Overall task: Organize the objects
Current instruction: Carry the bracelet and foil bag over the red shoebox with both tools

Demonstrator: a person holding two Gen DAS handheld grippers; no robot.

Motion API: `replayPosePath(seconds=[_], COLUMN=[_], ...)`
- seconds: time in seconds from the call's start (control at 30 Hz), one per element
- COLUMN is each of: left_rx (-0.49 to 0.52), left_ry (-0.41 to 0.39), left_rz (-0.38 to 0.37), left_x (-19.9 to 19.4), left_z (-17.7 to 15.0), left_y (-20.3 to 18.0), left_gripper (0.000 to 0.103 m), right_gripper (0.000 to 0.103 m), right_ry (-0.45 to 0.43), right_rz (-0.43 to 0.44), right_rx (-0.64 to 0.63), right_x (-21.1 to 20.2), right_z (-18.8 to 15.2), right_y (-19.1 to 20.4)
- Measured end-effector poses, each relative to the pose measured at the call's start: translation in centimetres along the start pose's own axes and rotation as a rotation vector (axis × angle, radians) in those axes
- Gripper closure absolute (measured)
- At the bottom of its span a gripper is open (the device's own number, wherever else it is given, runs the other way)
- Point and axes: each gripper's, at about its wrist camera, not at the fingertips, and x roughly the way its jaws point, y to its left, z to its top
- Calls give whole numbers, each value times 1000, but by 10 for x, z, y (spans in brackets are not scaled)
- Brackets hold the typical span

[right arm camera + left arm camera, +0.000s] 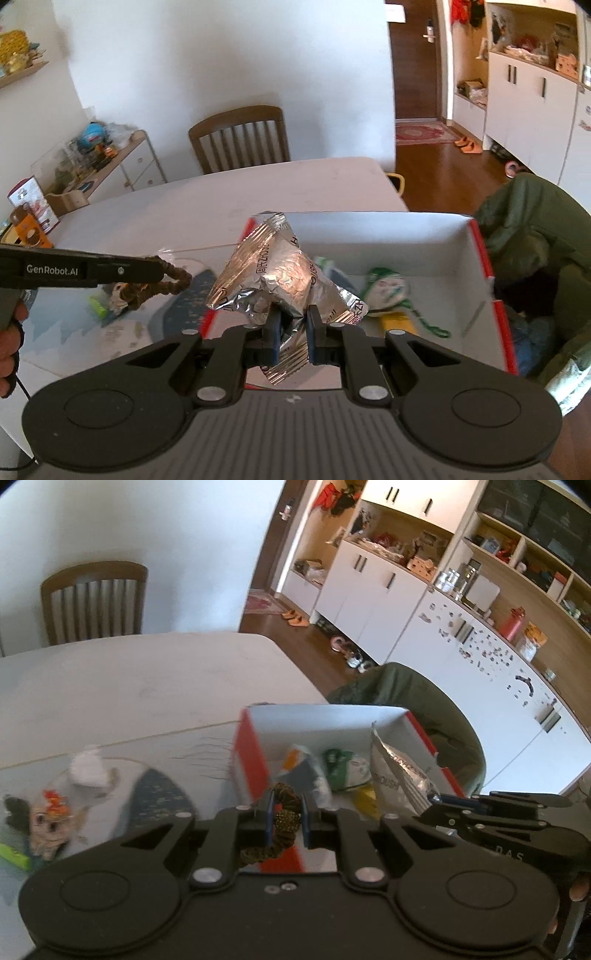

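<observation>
My left gripper [287, 821] is shut on a dark brown and gold scrunchie [282, 818], held just short of the near corner of a red and white cardboard box [249, 757]. In the right wrist view the left gripper [162, 275] comes in from the left with the scrunchie [162, 284] dangling beyond it. My right gripper [293, 328] is shut on a crumpled silver foil packet [273, 273] above the near wall of the box [484, 266]. The packet [399, 775] stands up inside the box in the left wrist view. Snack packets [332, 770] lie in the box.
On the placemat [159, 794] to the left lie a small toy with an orange bow [51, 819], a white crumpled thing [86, 770] and a green item [13, 854]. A wooden chair [240, 138] stands behind the white table [129, 679]. A green jacket [535, 229] hangs right of the box.
</observation>
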Motion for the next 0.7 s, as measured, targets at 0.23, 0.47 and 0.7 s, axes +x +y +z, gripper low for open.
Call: replayPosePath(seconds=[0.23,0.47,0.7], left_rx=[23,47,67], left_ry=[56,157,246], left_rz=[-32,-47,-30], left_x=[38,86,131], left_z=[5,-1,-13], left_y=[-36,-63,-76], left_gripper=[91,91,91], right_gripper=[90,90,90], right_ry=[19,59,119], right_rz=[-41,-74,-96], right_rx=[51,82,68], right_x=[9,33,64], right_z=[4,6,5], right_y=[-44,-79,-98])
